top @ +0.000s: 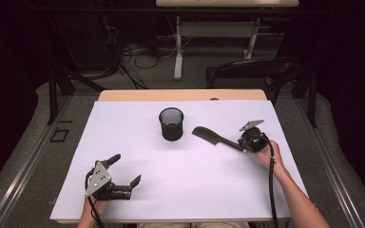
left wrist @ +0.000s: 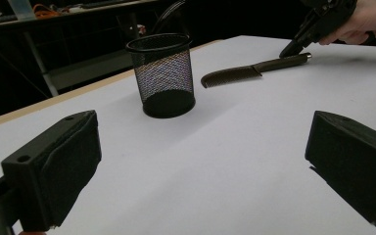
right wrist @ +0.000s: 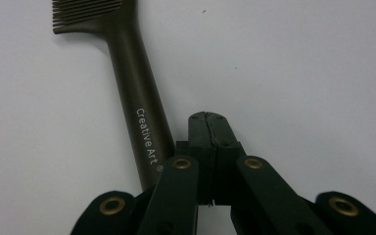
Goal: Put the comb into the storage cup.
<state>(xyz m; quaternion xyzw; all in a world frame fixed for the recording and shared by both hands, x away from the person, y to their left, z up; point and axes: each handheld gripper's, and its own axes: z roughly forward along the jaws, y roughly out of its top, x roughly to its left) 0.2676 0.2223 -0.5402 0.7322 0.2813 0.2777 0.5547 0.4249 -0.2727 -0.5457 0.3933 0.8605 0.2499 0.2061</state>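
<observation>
Tabletop (top: 138, 190) covered in white carries two things: one black mesh cup (top: 171, 124) and one dark comb (top: 217, 137). Taking the mesh cup as the landmark, the comb lies flat on the white surface to its right, near it but apart, with the toothed end pointing toward the cup and the handle running away from it to the right and toward the person. White lettering on the handle reads "Creative Art" in the right gripper view.

Two sets of tongs are in use, one in each hand. The right tongs (right wrist: 206, 125) sit at the far end of the comb from the cup, over the handle's tip; their two jaws are pressed together with nothing between them, and the comb's handle (right wrist: 142, 122) passes just beside them on the surface rather than in their grip. In the left gripper view the right hand (left wrist: 367, 19) holds them tilted down at the handle's end.

The left tongs (top: 123, 172) rest low over the tabletop well in front of the cup, on the person's side and to its left, well apart from both cup and comb. Their jaws stand wide, with bare white surface between them.

The cup stands upright and its mesh wall shows in the left gripper view (left wrist: 164, 73).
</observation>
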